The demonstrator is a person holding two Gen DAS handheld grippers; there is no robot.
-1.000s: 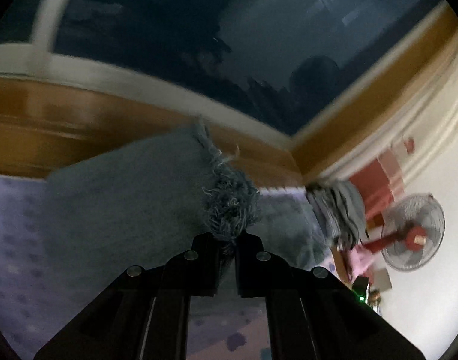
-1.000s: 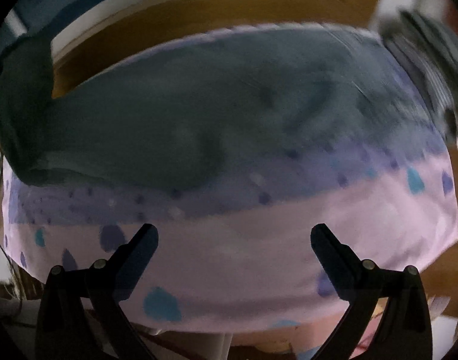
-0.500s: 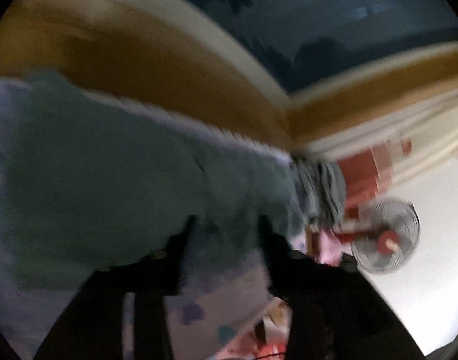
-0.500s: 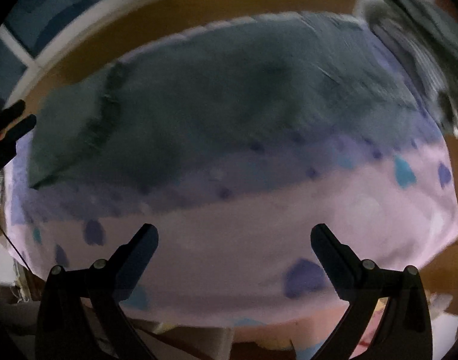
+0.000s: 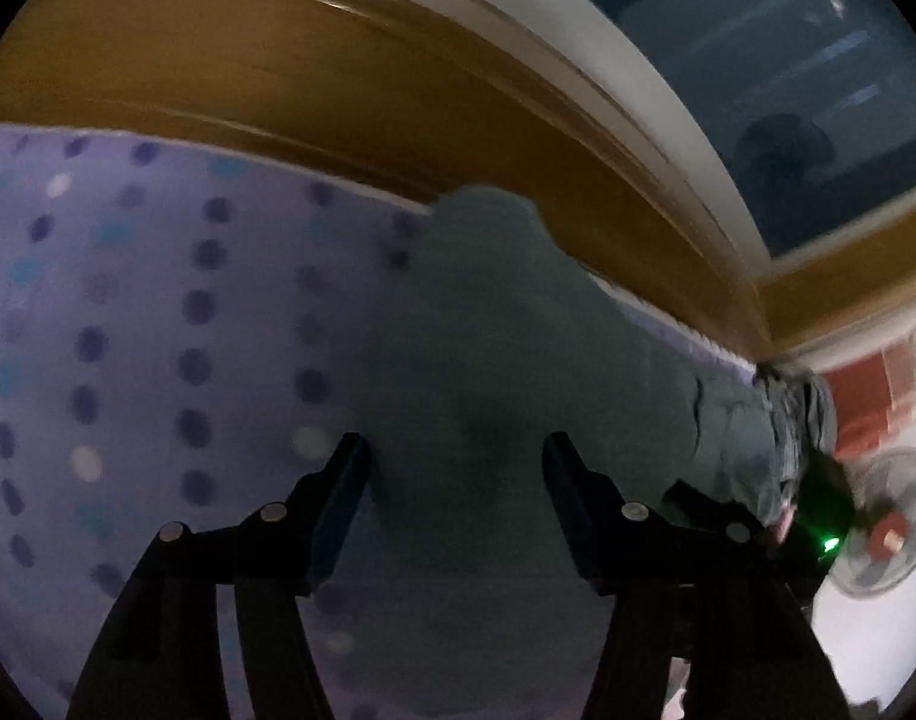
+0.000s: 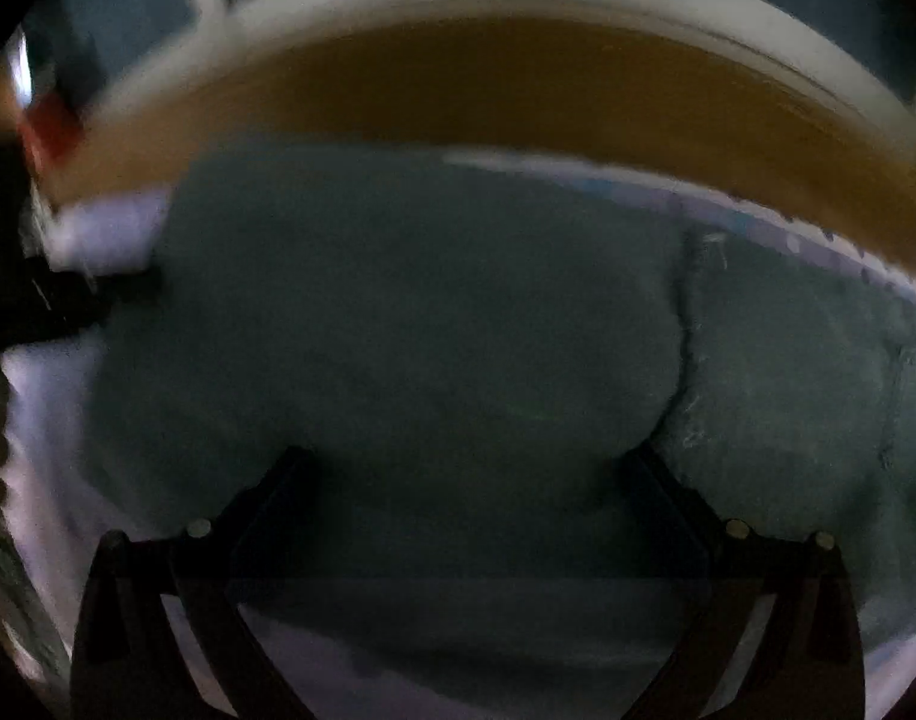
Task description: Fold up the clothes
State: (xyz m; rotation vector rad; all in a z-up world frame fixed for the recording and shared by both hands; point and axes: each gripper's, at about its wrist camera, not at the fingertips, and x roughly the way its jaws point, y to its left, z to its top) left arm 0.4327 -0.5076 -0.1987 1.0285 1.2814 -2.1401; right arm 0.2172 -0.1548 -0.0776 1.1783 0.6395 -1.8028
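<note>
You are holding both the left gripper (image 5: 455, 459) and the right gripper (image 6: 461, 456) with fingers wide and gripping nothing, low over the grey cloth (image 6: 434, 324) lying flat on the dotted bed sheet (image 5: 128, 330), so each can reach it.

1. This is a bedroom in a home: a bed with a lilac dotted sheet (image 5: 158, 312) fills the room.
2. A wooden headboard (image 5: 314, 72) runs behind it, under a dark window (image 5: 788, 60).
3. A standing fan (image 5: 890, 522) stands by the white wall.
4. A grey-green garment (image 6: 428, 330) lies spread on the sheet.
</note>
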